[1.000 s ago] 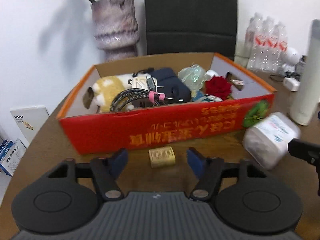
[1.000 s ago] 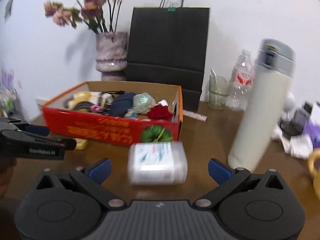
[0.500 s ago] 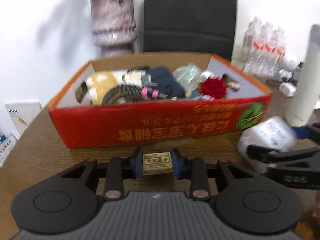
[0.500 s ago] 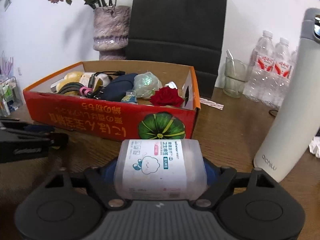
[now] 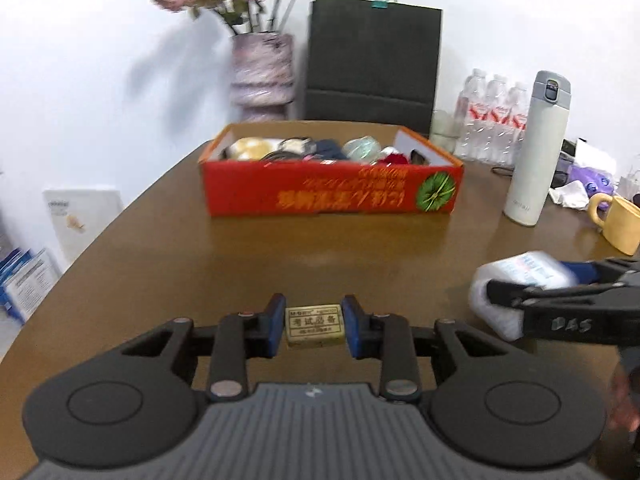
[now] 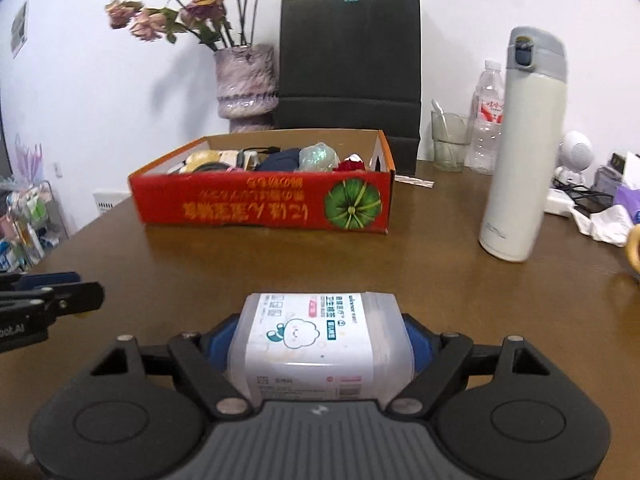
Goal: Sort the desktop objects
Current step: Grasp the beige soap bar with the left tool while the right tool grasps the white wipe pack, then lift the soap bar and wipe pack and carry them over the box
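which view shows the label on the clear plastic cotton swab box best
The right wrist view: the clear plastic cotton swab box faces the camera, sharp, label readable, clamped in the right hand-held gripper. The left wrist view shows it only at the edge, blurred, partly hidden.

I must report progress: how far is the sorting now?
Done: the red box already holds several items. In hand: the left hand-held gripper grips the eraser, and the right hand-held gripper grips the swab box. Left: both must still go in.
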Available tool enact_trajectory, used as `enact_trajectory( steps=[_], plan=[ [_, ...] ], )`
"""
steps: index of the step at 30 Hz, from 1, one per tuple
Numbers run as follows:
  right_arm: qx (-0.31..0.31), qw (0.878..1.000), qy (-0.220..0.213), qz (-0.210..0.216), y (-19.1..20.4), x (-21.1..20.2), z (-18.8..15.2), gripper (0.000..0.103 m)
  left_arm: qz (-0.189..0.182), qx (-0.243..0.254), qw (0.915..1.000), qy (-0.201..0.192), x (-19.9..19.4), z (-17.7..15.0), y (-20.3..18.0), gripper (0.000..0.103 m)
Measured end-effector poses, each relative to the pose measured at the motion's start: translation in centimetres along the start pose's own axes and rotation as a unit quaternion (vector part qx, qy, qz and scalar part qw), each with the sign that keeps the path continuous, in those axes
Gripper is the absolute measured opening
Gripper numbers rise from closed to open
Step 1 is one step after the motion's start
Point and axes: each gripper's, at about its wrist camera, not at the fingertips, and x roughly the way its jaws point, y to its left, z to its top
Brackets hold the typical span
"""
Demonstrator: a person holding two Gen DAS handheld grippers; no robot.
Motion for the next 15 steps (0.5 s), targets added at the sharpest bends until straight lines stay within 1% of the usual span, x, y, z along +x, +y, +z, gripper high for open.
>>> enact_trajectory(
  steps=[4, 8, 10, 15],
  plan=[
    [0.005, 1.000, -0.016, -0.006, 0.4, -2.7, -0.8, 0.081, 0.015, -0.006, 0.9999, -0.004, -2.0, -1.2, 0.1, 0.031],
    [0.004, 0.999, -0.046, -0.003, 1.2, -5.6, -1.2, 0.081, 0.014, 0.001, 0.9991, -0.041, -4.9, -1.5, -0.8, 0.031],
    [0.001, 0.998, -0.070, 0.002, 1.7, -7.3, -1.2, 0.081, 0.014, 0.003, 0.9981, -0.059, -6.4, -1.4, -1.1, 0.031],
    [-0.017, 0.994, -0.112, 0.003, 2.7, -10.5, -0.8, 0.081, 0.014, 0.004, 0.9963, -0.085, -9.0, -1.3, -1.6, 0.032]
  ],
)
